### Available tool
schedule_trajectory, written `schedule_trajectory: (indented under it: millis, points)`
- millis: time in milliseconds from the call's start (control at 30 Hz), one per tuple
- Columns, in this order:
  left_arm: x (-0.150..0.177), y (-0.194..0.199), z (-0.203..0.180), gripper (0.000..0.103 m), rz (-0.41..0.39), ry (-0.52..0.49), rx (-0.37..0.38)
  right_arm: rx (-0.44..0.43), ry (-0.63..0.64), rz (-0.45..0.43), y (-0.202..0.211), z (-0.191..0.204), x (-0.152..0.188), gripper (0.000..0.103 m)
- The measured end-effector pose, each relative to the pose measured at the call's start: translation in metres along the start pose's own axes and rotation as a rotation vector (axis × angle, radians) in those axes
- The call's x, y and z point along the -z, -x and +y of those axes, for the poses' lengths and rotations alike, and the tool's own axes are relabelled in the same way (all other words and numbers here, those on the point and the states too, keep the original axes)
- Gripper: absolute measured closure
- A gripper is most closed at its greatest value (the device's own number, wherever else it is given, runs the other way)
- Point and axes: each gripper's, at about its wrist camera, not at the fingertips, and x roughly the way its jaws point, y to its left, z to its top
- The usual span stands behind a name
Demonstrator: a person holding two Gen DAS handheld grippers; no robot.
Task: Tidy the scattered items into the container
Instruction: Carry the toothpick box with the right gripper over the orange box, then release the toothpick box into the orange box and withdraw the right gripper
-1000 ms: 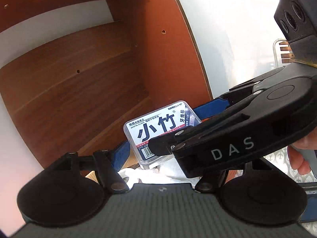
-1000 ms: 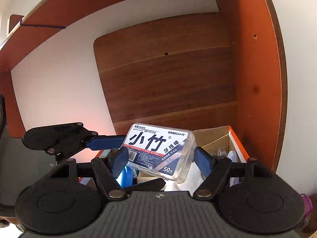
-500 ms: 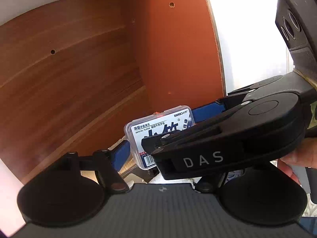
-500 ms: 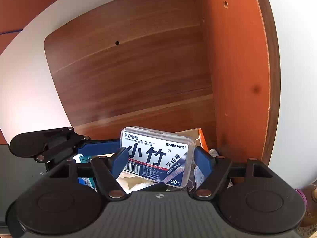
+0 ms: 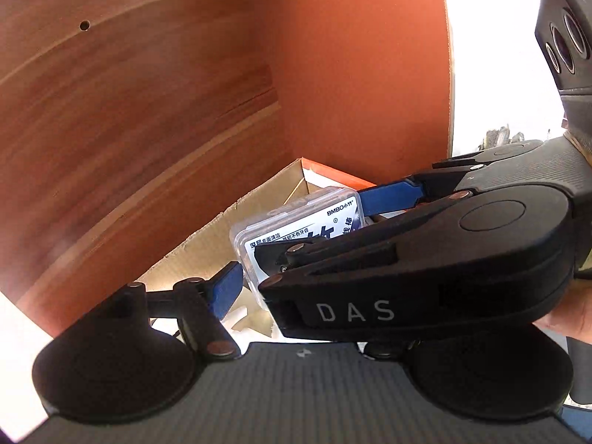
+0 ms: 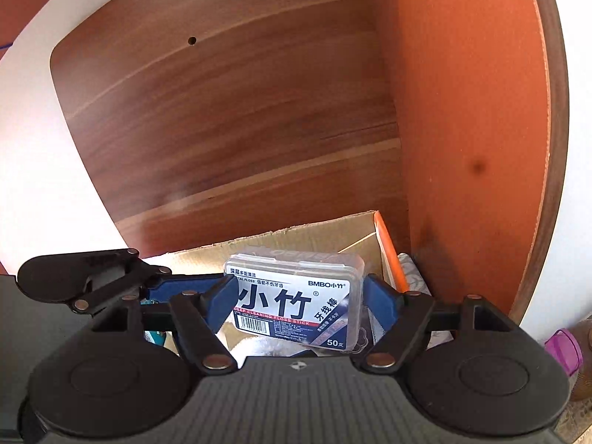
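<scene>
Right gripper clamped on the short ends of a clear plastic floss-pick case, blue pads pressing both sides. Left gripper on the same case: one blue finger against its near end, the other side hidden behind the right gripper's black body, so grip there cannot be told. Case rectangular, round-cornered, white-and-navy label with bold characters and a barcode. Held just above an open cardboard box, torn rim, orange edge, white cloth-like item inside. Behind, smooth wood-grain cabinet panels.
</scene>
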Motion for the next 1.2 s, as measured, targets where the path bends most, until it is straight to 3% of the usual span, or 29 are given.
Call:
schedule_trajectory:
  millis: [267, 433, 667, 867, 1000, 1200]
  points:
    - [-0.011, -0.008, -0.017, 0.028, 0.032, -0.003, 0.013, 0.008, -0.004, 0.017, -0.006, 0.001, -0.003, 0.028]
    - [-0.013, -0.015, -0.018, 0.017, 0.041, -0.007, -0.004, 0.014, -0.004, 0.017, -0.006, 0.001, 0.000, 0.028]
    - [-0.009, 0.004, -0.023, 0.005, 0.033, -0.033, -0.067, 0.044, -0.003, 0.025, -0.005, 0.004, 0.001, 0.028]
    - [0.001, 0.018, -0.027, 0.000, -0.026, -0.068, -0.098, 0.078, -0.018, 0.033, 0.003, 0.010, 0.004, 0.020]
    - [0.011, 0.030, -0.029, 0.000, -0.061, -0.083, -0.112, 0.111, -0.016, -0.001, 0.014, 0.019, 0.009, 0.000]
    - [0.021, 0.049, -0.021, 0.000, -0.077, 0.003, -0.104, 0.097, 0.006, -0.032, 0.032, 0.036, 0.010, 0.000]
